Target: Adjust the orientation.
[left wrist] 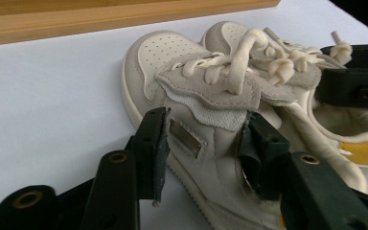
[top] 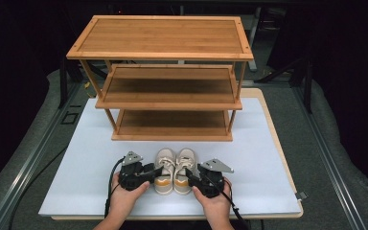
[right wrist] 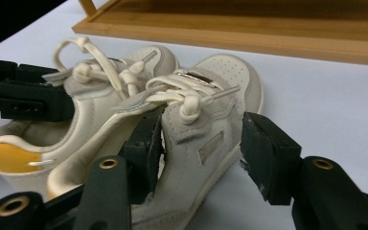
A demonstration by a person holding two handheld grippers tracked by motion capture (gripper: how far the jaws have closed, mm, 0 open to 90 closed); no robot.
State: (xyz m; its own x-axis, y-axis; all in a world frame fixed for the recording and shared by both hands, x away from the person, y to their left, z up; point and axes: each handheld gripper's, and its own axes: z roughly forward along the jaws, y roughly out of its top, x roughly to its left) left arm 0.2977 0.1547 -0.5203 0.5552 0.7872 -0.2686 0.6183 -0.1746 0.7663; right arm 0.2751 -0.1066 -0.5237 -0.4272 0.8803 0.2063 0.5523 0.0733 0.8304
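- Hands at the near edge of the worktop (top: 91, 158) hold both tools: the left tool (top: 149, 171) straddles the left sneaker (top: 164, 172), jaws spread around its side wall and tongue, not yet pinching, judging by the left gripper view (left wrist: 201, 148).
- Right tool (top: 191, 175) likewise brackets the right sneaker (top: 184, 170); its outer jaw stands clear of the upper (right wrist: 199, 139), so nothing is gripped.
- Closing on soft suede alone could fold the collar and let a shoe tilt or slip out when lifted.
- Loose laces (left wrist: 249, 52) might snag a jaw.
- Farther back, the bamboo shoe rack (top: 165, 79) stands mid-worktop; its lowest shelf edge (top: 172, 136) sits in the path forward, and the low gap between shelves could catch a raised shoe.
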